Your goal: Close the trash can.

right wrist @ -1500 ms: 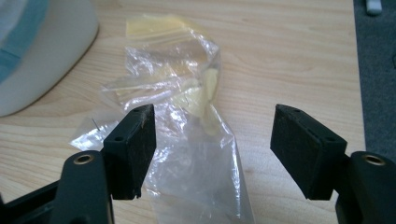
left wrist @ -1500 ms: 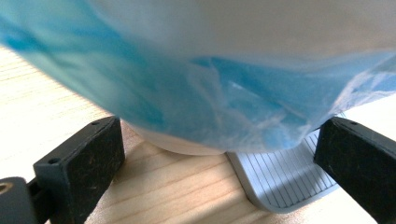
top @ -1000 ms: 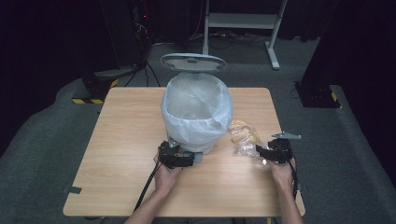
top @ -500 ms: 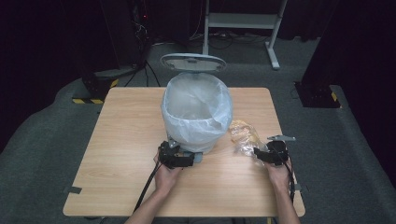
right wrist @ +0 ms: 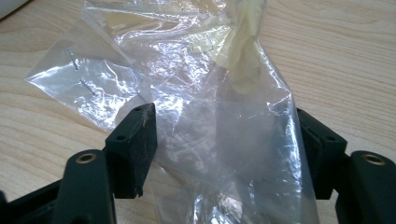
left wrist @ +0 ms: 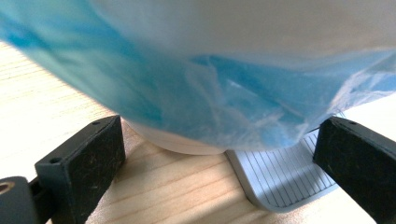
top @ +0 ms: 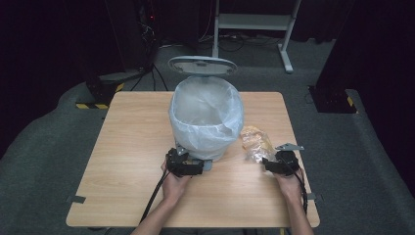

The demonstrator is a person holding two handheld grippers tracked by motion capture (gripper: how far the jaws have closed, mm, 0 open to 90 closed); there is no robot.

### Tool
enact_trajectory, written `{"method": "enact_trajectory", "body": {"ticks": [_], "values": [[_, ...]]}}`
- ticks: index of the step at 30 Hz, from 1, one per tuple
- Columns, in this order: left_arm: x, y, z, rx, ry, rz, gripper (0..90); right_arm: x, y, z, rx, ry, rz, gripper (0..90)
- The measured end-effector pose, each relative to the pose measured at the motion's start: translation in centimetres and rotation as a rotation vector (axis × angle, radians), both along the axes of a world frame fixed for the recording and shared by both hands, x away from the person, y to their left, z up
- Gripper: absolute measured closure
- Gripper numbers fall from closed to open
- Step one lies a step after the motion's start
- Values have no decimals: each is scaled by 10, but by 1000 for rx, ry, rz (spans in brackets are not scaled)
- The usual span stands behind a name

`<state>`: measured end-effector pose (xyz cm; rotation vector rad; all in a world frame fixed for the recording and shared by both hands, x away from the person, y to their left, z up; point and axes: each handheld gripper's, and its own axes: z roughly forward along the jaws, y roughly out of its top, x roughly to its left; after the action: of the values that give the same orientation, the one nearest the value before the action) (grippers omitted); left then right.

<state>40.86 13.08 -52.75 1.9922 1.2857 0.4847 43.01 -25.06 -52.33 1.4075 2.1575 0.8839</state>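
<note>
Your right gripper, jaws just widening, straddles the crinkly clear bag; your left gripper gapes at the round lined bin, twelve o'clock, on the pale wood table.

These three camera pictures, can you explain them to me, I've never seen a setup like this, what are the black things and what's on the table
No robot here: a person at a wooden table holds a pair of hand-held tongs in each hand. The high view looks down from above the person, whose forearms come in from the bottom. The other two pictures come from small cameras riding on the tongs, looking out along their black jaws.

On the table stands a pedal bin, lid up, lined with a pale blue bag. Beside it lies a crumpled clear plastic bag.

The left tongs sit at the foot of the bin, jaws open, with the grey pedal just ahead of them. The right tongs have the clear plastic bag between their jaws; these have just been opening and do not look clamped on it.
</note>
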Motion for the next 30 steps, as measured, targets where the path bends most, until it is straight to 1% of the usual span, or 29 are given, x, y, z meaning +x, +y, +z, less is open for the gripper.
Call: {"method": "enact_trajectory", "body": {"ticks": [1,2,4,6,13,19,23,26,27,28,30], "values": [[0,0,0,0,0,0,23,-1,0,0,2,2,-5,391],[0,0,0,-8,-11,15,23,-2,-1,0,2,-3,-5,422],[0,0,0,-9,-11,14,23,-3,-2,0,8,-13,-13,476],[0,0,0,-9,-11,15,23,-4,-3,1,7,-13,-14,536],[0,-1,0,-9,-11,15,24,-5,0,2,4,-15,7,720],[0,-1,0,-9,-11,15,24,-6,1,2,3,-16,6,815],[0,0,0,-9,-11,15,24,-6,3,1,8,-18,7,861],[0,0,0,-9,-10,14,24,-7,2,1,24,-15,3,885],[0,-1,0,-13,-9,15,24,-7,2,2,29,-20,4,888],[0,-1,0,-15,0,8,24,-7,2,2,31,-26,5,890],[0,-1,0,-16,1,7,24,-8,2,5,39,-36,7,893]]}}
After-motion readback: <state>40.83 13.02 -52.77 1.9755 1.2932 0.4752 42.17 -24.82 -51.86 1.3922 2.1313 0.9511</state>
